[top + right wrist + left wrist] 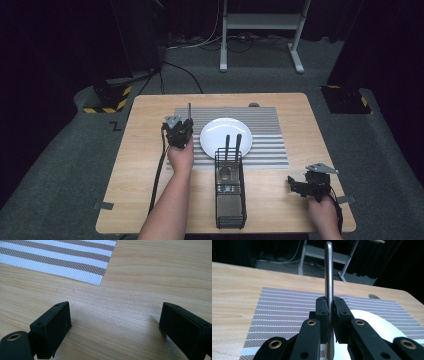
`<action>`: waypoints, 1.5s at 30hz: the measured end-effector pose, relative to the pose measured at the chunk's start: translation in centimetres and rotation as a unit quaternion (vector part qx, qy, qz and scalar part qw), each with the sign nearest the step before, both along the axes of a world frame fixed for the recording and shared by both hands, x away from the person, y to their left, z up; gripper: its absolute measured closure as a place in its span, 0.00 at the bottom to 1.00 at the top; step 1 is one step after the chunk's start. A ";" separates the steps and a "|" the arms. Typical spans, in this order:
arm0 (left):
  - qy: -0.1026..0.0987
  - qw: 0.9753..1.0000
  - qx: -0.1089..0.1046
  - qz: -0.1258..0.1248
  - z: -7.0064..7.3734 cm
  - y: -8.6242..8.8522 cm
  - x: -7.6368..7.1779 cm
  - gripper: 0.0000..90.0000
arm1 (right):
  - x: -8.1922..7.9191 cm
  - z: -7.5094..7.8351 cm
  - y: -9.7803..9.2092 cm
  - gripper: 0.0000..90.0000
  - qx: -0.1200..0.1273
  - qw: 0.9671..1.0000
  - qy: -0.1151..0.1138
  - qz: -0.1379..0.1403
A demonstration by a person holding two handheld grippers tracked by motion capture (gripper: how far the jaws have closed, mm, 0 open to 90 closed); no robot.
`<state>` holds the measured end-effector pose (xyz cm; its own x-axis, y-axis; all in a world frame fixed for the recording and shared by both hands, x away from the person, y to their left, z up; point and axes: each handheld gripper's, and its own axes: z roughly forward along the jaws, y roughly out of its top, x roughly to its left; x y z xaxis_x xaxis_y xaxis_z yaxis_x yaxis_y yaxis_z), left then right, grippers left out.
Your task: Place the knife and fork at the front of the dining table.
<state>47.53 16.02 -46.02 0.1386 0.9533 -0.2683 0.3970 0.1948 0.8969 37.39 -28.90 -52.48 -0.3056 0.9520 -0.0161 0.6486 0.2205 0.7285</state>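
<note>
My left gripper (185,124) (331,308) is shut on a slim metal utensil (189,111) (329,272). Its handle points away over the left part of a striped placemat (270,130) (287,305); its working end is hidden under the jaws. Just right of that gripper, a white plate (226,136) (377,325) lies on the mat. In front of the plate stands a black wire caddy (230,192) with two dark-handled utensils (232,145) upright in it. My right gripper (294,186) (115,322) is open and holds nothing, low over bare wood at the front right.
A small dark object (254,105) (374,296) lies at the table's far edge behind the mat. The mat's corner (62,257) lies ahead of the right gripper. A white frame (260,22) and cables are on the floor beyond the table.
</note>
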 end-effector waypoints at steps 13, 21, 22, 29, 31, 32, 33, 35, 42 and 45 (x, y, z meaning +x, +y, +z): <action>0.012 1.000 -0.003 0.014 -0.5 0.5 0.0 0.92 | 0.0 0.0 0.0 0.11 0.001 1.000 0.001 -0.001; 0.014 1.000 -0.005 0.022 -0.9 0.5 0.3 0.92 | 0.0 0.0 0.0 0.11 0.001 1.000 0.001 0.000; 0.015 1.000 -0.004 0.023 -0.9 0.5 0.3 0.92 | 0.0 0.0 0.0 0.11 0.001 1.000 0.001 0.000; 0.021 0.999 -0.006 0.026 -1.3 0.4 0.8 0.92 | 0.0 0.0 0.0 0.11 0.001 1.000 0.001 0.002; 0.025 0.999 -0.008 0.027 -1.4 0.4 1.0 0.92 | 0.0 0.0 0.0 0.11 0.000 1.000 0.000 0.002; 0.028 0.999 -0.008 0.026 -1.5 0.4 1.2 0.92 | 0.0 0.0 0.0 0.11 0.000 1.000 0.000 0.003; 0.029 0.999 -0.008 0.026 -1.6 0.5 1.3 0.92 | 0.0 0.0 0.0 0.11 0.000 1.000 0.000 0.002; 0.033 0.999 -0.012 0.028 -1.9 0.5 1.6 0.92 | 0.0 0.0 0.0 0.11 0.001 1.000 0.001 0.001; 0.043 0.999 -0.004 0.030 -2.6 -0.1 2.4 0.92 | 0.0 0.0 0.0 0.11 0.001 1.000 0.001 0.002; 0.045 0.999 0.002 0.030 -2.6 -0.2 2.5 0.92 | 0.0 0.0 0.0 0.11 0.000 1.000 0.000 0.002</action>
